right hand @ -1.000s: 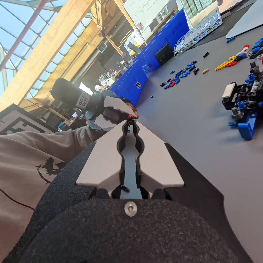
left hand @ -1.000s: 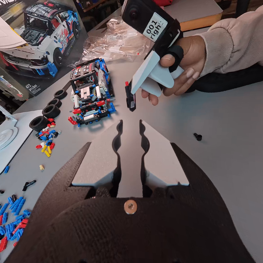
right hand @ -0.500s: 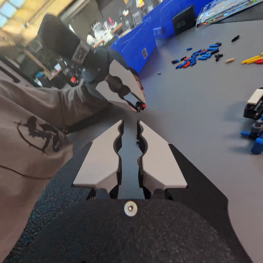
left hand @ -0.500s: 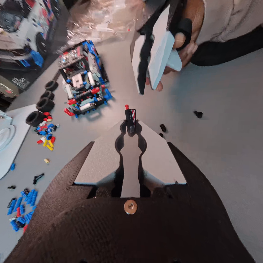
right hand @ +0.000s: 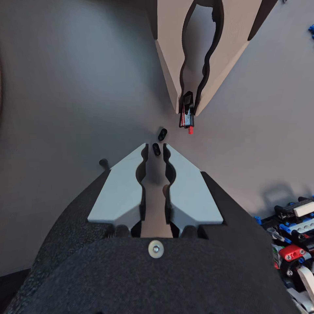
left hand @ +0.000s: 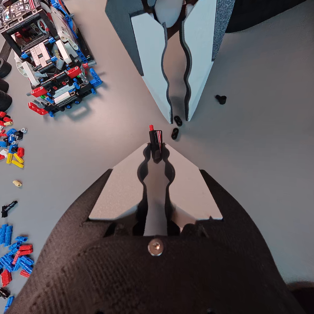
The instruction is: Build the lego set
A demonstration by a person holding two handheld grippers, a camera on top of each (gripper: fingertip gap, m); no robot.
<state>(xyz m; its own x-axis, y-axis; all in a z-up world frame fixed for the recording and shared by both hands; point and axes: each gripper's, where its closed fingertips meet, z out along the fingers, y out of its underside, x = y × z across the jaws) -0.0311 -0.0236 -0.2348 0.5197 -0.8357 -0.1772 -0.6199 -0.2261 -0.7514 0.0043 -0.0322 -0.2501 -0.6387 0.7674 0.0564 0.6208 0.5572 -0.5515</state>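
My left gripper (left hand: 155,144) is shut on a small black lego piece (left hand: 156,144) with red-white stripes and a red pin at its tip; it also shows in the right wrist view (right hand: 186,113). My right gripper (right hand: 155,144) is open, its tips on either side of a small black two-hole connector (right hand: 156,149) lying on the grey table. It shows from the left wrist view too (left hand: 179,119), tips down over that connector (left hand: 177,120). A second black connector (left hand: 175,133) lies beside it. The part-built lego car (left hand: 51,56) stands at the upper left.
Loose red, blue and yellow pins (left hand: 12,146) and black tyres (left hand: 5,100) lie along the left edge. More blue and red pins (left hand: 15,258) lie at the lower left. A black pin (left hand: 220,99) lies to the right. The car's corner (right hand: 295,237) is at my right gripper's lower right. Spacing between my two grippers at the tips: around 5 cm. From either gripper's tips it is about 20 cm to the part-built lego car (left hand: 51,56).
The striped black piece passed from my right gripper to my left, which shut on it. My right gripper opened, swung down and now straddles a black connector on the table.
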